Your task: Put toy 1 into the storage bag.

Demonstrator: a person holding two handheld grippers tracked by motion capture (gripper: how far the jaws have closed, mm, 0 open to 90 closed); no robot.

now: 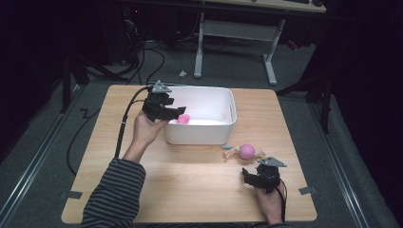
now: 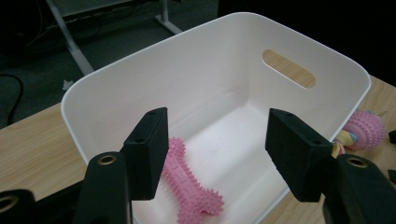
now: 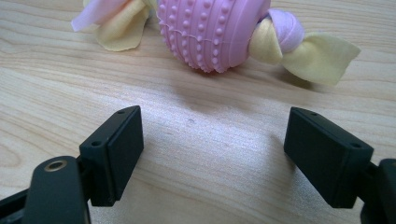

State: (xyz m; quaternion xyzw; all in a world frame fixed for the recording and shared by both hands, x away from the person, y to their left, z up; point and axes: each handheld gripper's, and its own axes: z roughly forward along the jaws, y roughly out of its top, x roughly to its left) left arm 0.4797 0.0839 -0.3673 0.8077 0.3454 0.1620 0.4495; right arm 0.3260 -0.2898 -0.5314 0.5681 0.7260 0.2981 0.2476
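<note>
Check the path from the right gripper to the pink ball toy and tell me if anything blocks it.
Nothing visible blocks it. The right gripper has its jaws open and empty, facing the pink ball toy across bare wooden table. The white bin stands just beyond the toy, so only its near wall lies between toy and bin interior.

The white bin (image 1: 202,135) stands mid-table, its 4 walls barring any level entry; the way in is from above, where the left gripper (image 1: 178,111) hangs over the left rim. Inside, a pink spiked bone (image 2: 189,184) lies by the near wall, the remaining floor bare. Bare wood separates the right gripper (image 1: 251,175) from the pink ball toy (image 1: 246,151).
</note>
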